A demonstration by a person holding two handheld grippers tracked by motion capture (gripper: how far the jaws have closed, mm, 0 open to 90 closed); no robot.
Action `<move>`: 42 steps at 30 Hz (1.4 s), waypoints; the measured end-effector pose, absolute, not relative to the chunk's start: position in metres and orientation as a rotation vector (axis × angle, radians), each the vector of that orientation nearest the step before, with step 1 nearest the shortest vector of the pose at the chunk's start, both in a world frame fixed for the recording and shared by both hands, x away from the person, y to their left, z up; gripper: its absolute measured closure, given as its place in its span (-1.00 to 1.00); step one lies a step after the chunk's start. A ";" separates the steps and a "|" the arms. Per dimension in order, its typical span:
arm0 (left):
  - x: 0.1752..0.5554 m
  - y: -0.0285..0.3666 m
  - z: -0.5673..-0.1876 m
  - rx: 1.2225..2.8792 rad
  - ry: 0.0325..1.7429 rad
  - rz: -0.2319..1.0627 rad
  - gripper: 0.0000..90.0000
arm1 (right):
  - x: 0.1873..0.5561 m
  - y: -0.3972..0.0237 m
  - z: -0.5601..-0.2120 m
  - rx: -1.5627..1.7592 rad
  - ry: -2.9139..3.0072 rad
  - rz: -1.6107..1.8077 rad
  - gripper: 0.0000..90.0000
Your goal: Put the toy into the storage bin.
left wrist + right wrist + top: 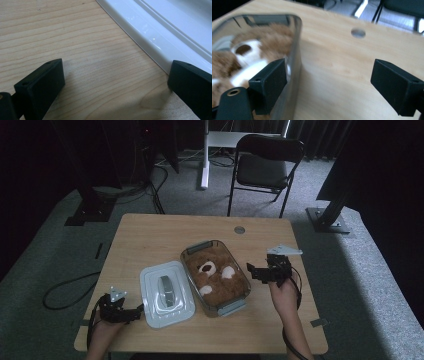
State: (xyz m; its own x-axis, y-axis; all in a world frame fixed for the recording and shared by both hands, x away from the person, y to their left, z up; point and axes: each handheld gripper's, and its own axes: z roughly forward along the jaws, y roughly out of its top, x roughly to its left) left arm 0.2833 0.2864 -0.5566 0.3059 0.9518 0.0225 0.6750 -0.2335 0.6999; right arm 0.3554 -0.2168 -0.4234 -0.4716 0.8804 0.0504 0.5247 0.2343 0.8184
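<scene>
A clear plastic box (pixel 186 254) stands in the middle of the wooden table (pixel 150 235), with a brown and white teddy bear (pixel 215 275) lying inside. Its white lid (pixel 166 292) lies flat on the table to the left of it. My left gripper (pixel 139 312) rests at the lid's near left corner, open. In the left gripper view the left gripper (pixel 116 72) has bare wood between its jaws and the lid's rim (pixel 160 30) sits by the right jaw. My right gripper (pixel 251 270) is open beside the box's right wall. In the right gripper view the right gripper (pixel 329 70) has the box wall (pixel 295 50) by its left jaw, with the bear (pixel 249 52) behind it.
A round cable hole (pixel 239 230) sits near the table's far edge, also in the right gripper view (pixel 358 32). A black folding chair (pixel 267 165) stands on the carpet beyond the table. Cables trail on the floor at the left (pixel 65 292).
</scene>
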 end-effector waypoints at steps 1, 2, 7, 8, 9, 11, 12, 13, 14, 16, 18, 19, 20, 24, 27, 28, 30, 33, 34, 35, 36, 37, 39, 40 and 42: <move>0.283 0.286 -0.557 1.990 1.440 0.613 -0.96 | 0.357 -0.219 -0.427 1.306 2.090 1.128 -0.71; 0.283 0.286 -0.557 1.990 1.440 0.613 -0.96 | 0.357 -0.219 -0.427 1.306 2.090 1.128 -0.71; 0.283 0.286 -0.557 1.988 1.442 0.615 -0.96 | 0.366 -0.236 -0.465 1.396 2.065 1.038 -0.71; 0.283 0.286 -0.557 1.988 1.442 0.615 -0.96 | 0.367 -0.238 -0.470 1.414 2.070 1.047 -0.72; 0.283 0.286 -0.557 1.991 1.441 0.615 -0.96 | 0.368 -0.240 -0.475 1.431 2.070 1.042 -0.72; 0.283 0.286 -0.557 1.991 1.442 0.615 -0.96 | 0.368 -0.242 -0.484 1.452 2.082 1.037 -0.72; 0.283 0.286 -0.557 1.991 1.442 0.615 -0.96 | 0.368 -0.242 -0.489 1.461 2.088 1.039 -0.72; 0.283 0.286 -0.557 1.991 1.443 0.615 -0.96 | 0.367 -0.242 -0.493 1.471 2.087 1.038 -0.72; 0.283 0.286 -0.557 1.988 1.447 0.616 -0.96 | 0.366 -0.242 -0.498 1.474 2.089 1.050 -0.72; 0.283 0.286 -0.557 1.986 1.450 0.617 -0.96 | 0.365 -0.240 -0.506 1.475 2.112 1.070 -0.72; 0.284 0.287 -0.557 1.985 1.447 0.616 -0.96 | 0.363 -0.237 -0.514 1.476 2.136 1.083 -0.72; 0.284 0.288 -0.557 1.981 1.448 0.615 -0.96 | 0.363 -0.236 -0.517 1.472 2.147 1.080 -0.72; 0.285 0.288 -0.556 1.981 1.448 0.609 -0.96 | 0.362 -0.234 -0.520 1.474 2.154 1.080 -0.72; 0.286 0.290 -0.554 1.988 1.457 0.592 -0.96 | 0.360 -0.228 -0.526 1.473 2.192 1.104 -0.72; 0.287 0.292 -0.549 1.975 1.477 0.584 -0.96 | 0.357 -0.220 -0.531 1.448 2.231 1.126 -0.72; 0.288 0.293 -0.547 1.970 1.489 0.572 -0.96 | 0.356 -0.216 -0.532 1.433 2.250 1.126 -0.69; 0.288 0.293 -0.542 1.968 1.496 0.560 -0.96 | 0.353 -0.212 -0.534 1.413 2.252 1.139 -0.70; 0.287 0.291 -0.534 1.976 1.483 0.547 -0.96 | 0.350 -0.208 -0.536 1.396 2.272 1.157 -0.70; 0.286 0.289 -0.532 1.989 1.472 0.547 -0.96 | 0.349 -0.206 -0.536 1.386 2.283 1.160 -0.70; 0.285 0.287 -0.530 2.003 1.464 0.553 -0.96 | 0.348 -0.204 -0.536 1.381 2.292 1.159 -0.70; 0.285 0.285 -0.528 2.008 1.455 0.558 -0.96 | 0.347 -0.202 -0.536 1.373 2.293 1.161 -0.70; 0.284 0.283 -0.527 2.011 1.447 0.555 -0.96 | 0.346 -0.200 -0.535 1.363 2.299 1.164 -0.70; 0.284 0.280 -0.524 2.009 1.437 0.542 -0.96 | 0.344 -0.196 -0.534 1.345 2.309 1.168 -0.70; 0.284 0.278 -0.523 2.008 1.435 0.536 -0.96 | 0.343 -0.194 -0.534 1.337 2.316 1.167 -0.70; 0.284 0.275 -0.522 2.005 1.428 0.529 -0.96 | 0.341 -0.190 -0.534 1.333 2.321 1.168 -0.70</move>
